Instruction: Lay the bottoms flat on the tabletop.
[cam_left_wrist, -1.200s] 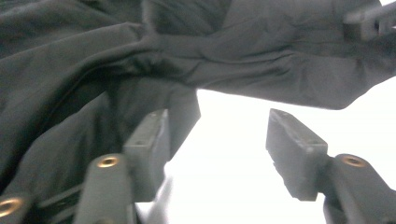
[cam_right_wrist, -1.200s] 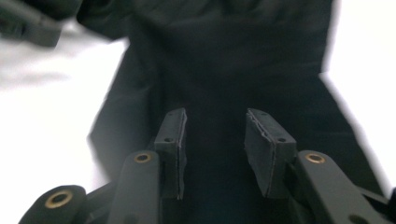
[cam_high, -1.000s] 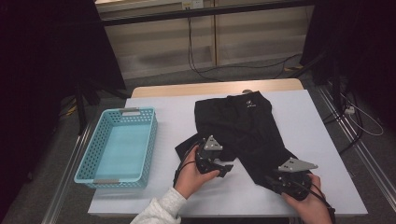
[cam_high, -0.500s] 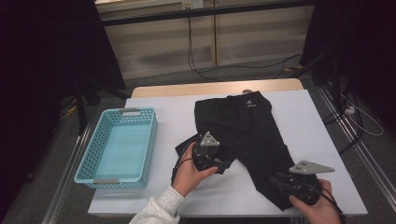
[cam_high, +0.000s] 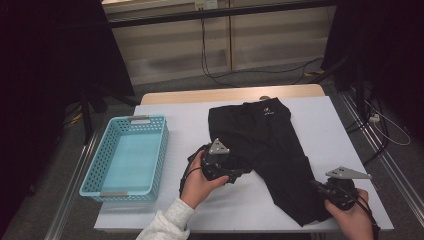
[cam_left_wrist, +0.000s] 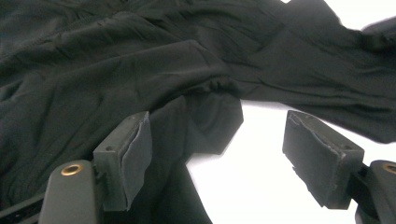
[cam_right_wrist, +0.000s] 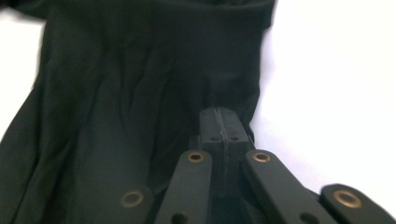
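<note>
Left gripper view: black trousers (cam_left_wrist: 140, 70) lie between spread fingers (cam_left_wrist: 126, 158); right gripper (cam_right_wrist: 219, 122) pinched shut.

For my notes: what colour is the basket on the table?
The basket is light blue; the high view shows it best.

item: black thin-fabric trousers (cam_high: 270, 145) with a small white logo at the waistband
state: spread flat, lightly wrinkled
pose: waistband toward 12 o'clock, legs splayed toward 6 and 8 o'clock
place: centre-right of the white tabletop (cam_high: 320, 125)
short leg end: folded under, at 8 o'clock
</note>
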